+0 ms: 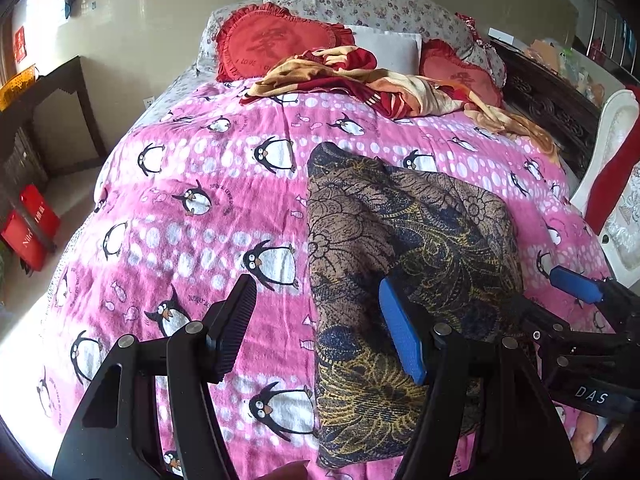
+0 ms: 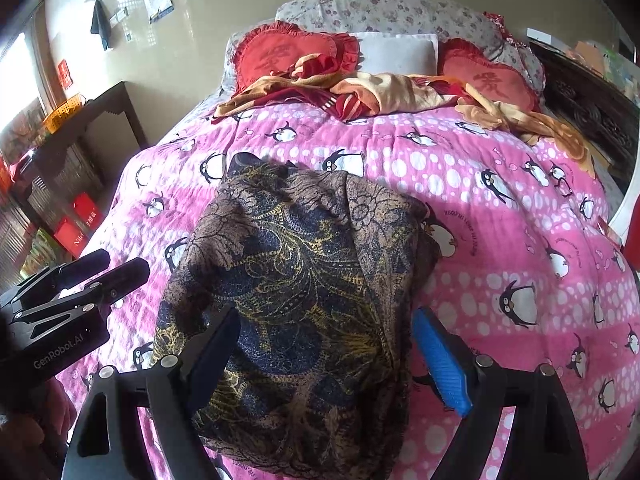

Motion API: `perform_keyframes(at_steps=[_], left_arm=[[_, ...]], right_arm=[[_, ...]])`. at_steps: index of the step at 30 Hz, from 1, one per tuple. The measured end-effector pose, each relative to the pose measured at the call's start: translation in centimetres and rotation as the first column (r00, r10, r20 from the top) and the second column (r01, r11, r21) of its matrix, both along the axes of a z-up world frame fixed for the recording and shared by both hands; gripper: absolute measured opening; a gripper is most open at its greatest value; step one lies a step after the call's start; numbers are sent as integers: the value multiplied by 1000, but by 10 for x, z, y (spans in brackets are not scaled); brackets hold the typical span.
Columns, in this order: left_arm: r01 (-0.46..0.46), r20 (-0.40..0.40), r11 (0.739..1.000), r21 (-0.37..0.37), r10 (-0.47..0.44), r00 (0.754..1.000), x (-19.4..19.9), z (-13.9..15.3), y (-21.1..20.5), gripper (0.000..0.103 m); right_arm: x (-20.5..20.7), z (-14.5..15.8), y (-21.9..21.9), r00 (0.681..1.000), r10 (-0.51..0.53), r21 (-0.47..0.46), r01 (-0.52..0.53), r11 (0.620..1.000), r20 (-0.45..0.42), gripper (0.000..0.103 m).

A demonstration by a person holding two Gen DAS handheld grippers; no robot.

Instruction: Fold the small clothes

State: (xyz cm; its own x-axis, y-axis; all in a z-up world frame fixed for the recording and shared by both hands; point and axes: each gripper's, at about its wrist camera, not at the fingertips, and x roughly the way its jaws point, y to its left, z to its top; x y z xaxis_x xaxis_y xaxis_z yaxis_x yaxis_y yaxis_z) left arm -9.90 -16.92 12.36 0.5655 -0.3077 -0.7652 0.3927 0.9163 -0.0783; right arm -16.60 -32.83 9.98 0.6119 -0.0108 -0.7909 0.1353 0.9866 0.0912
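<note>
1. A pink quilt (image 1: 224, 208) printed with penguins and white dots covers the bed and fills most of both views.
2. The patterned garment (image 2: 304, 280), brown with dark blue and yellow floral lacework, lies folded on the quilt: right of centre in the left wrist view, centre in the right wrist view.
3. At the top of the frame, two red heart-shaped cushions (image 1: 276, 46) flank a white pillow (image 1: 394, 50) against a floral pillow (image 1: 360, 4); a crumpled red and cream blanket (image 1: 360, 80) lies in front of them.
4. A dark wooden table (image 1: 60, 92) stands at the left edge by a cream wall (image 1: 160, 28); red boxes (image 1: 32, 228) sit on the floor below it.
5. A carved dark wooden frame (image 1: 552, 104) runs along the right edge.
6. The left gripper (image 1: 320, 328) hangs with jaws apart over the quilt and the garment's left edge, clamping nothing.
7. The right gripper (image 2: 324, 360) has its jaws wide apart astride the garment's near end, pads not pressing it.
</note>
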Motion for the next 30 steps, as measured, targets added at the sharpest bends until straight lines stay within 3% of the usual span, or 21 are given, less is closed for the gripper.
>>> perform_keyframes(at_steps=[30], left_arm=[[3,-11,1000,8,-3,1000,7,-6,-4,64]], right_arm=[[9,-10,3,999,11,5,-10,1000,-31,86]])
